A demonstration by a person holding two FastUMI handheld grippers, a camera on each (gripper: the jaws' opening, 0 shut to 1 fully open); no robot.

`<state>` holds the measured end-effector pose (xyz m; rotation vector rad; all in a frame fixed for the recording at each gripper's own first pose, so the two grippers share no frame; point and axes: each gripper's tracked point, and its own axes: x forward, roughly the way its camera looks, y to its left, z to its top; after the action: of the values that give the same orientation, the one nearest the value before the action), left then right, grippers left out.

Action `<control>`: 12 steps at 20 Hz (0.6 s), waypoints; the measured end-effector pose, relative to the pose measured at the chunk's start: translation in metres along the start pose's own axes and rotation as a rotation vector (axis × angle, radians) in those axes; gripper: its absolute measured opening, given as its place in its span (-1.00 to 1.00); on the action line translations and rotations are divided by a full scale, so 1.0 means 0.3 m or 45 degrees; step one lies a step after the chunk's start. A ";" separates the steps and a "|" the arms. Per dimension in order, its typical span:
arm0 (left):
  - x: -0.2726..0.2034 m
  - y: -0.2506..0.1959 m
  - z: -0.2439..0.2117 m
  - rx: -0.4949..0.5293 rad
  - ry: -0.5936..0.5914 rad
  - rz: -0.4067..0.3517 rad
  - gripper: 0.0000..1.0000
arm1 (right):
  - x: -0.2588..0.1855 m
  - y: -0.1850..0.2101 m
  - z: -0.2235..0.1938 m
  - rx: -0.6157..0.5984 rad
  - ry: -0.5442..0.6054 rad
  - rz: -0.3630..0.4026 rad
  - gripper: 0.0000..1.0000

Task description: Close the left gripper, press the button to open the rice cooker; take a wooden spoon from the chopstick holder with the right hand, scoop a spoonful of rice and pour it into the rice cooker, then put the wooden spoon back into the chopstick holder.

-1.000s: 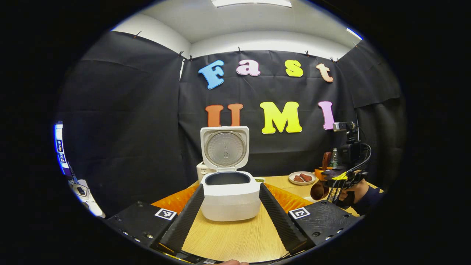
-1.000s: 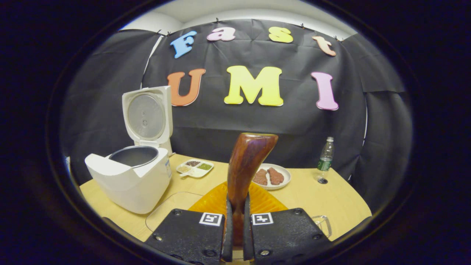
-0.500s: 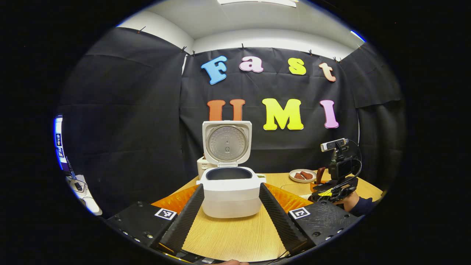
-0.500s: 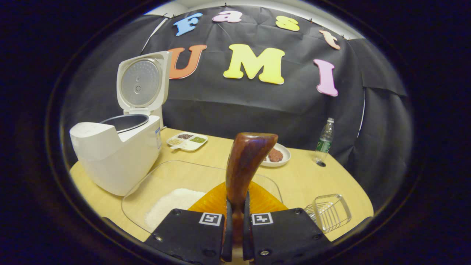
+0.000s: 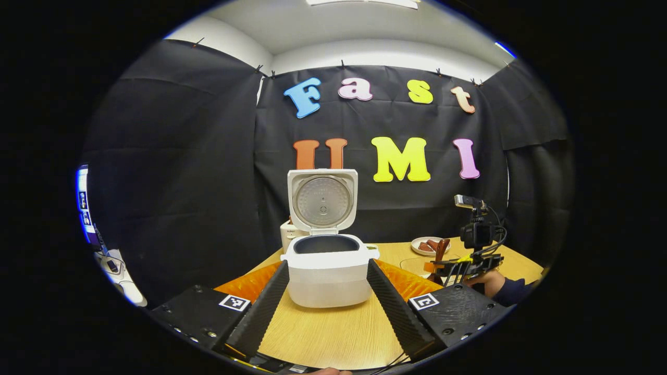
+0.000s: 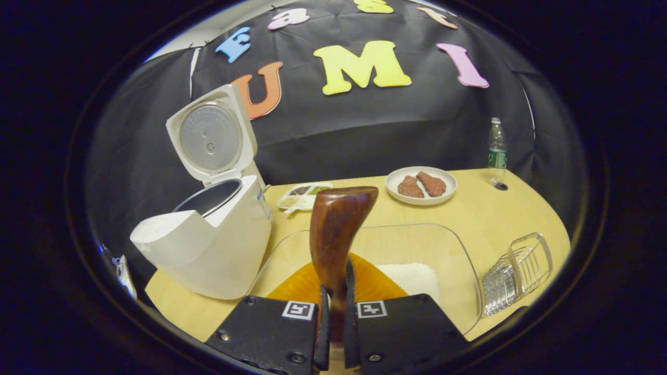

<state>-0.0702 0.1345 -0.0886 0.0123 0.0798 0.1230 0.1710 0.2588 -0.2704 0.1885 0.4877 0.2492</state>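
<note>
Between the right tongs (image 6: 333, 333), clamped tight, stands the wooden spoon (image 6: 337, 234), bowl upward. Over the last second this view has tipped down, bringing the clear tray (image 6: 458, 250) and its white rice (image 6: 411, 275) from out of sight to just beyond the tongs, so the scoop is likely next. Beside the tray sits the rice cooker (image 6: 208, 245), lid already up, and on the tray's other side the wire chopstick holder (image 6: 521, 271). The left tongs (image 5: 327, 302) hang spread wide on either side of the cooker, touching nothing, above the counter (image 5: 333, 333).
</note>
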 end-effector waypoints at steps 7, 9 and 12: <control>0.004 -0.020 -0.005 -0.017 0.004 -0.028 0.92 | 0.010 0.023 0.010 0.314 0.095 0.203 -0.68; 0.007 -0.022 -0.007 -0.017 0.008 -0.029 0.91 | 0.003 0.012 0.009 0.404 0.114 0.233 -0.70; 0.001 -0.025 -0.009 -0.016 -0.002 -0.034 0.91 | -0.020 -0.025 0.031 0.607 0.109 0.289 -0.69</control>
<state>-0.0693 0.1270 -0.0915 -0.0010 0.0776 0.0964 0.1717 0.2488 -0.2615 0.7032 0.6066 0.3616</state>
